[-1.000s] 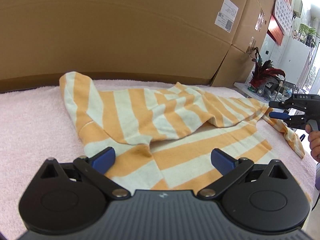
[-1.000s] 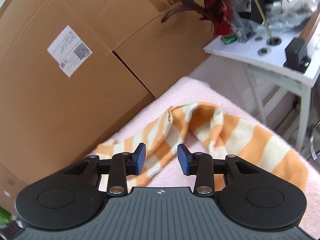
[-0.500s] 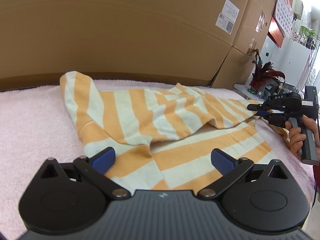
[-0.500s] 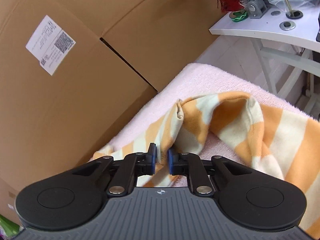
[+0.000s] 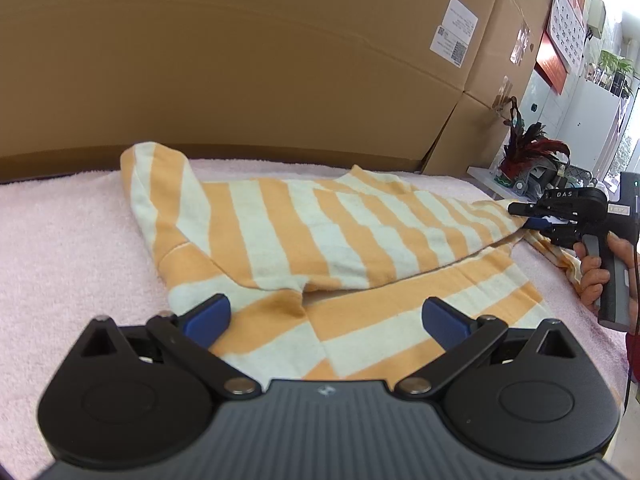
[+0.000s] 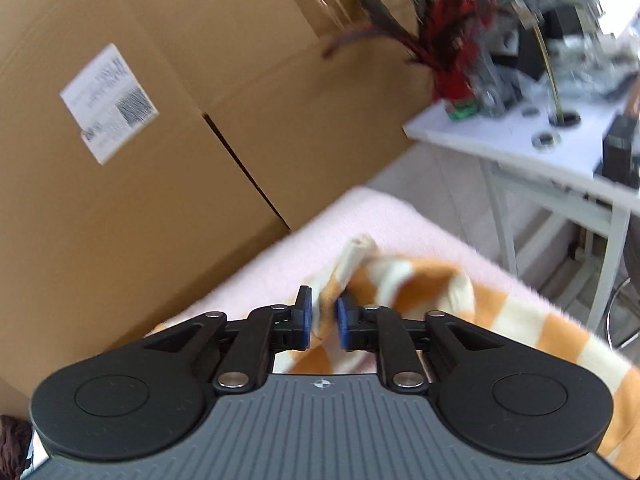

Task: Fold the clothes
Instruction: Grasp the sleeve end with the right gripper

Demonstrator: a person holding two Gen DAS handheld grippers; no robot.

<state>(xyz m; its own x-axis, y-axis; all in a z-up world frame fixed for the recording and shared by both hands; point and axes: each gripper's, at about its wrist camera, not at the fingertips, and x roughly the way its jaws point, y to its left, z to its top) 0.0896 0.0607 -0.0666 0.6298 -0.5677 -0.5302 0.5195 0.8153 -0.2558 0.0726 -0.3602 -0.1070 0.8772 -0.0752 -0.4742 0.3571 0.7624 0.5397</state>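
An orange-and-cream striped top lies partly folded on the pink towel. My left gripper hovers open over its near edge, blue pads wide apart and holding nothing. At the far right my right gripper, held by a hand, is shut on the top's edge by the sleeve. In the right wrist view that gripper pinches a bunched strip of the striped cloth between its blue pads, with the sleeve trailing to the right.
Large cardboard boxes wall off the back of the towel. A white side table with a red-leaved plant and clutter stands past the towel's right end.
My right gripper went from open to shut on the top's edge and has lifted it, pulling the cloth taut. The left gripper has stayed still and open.
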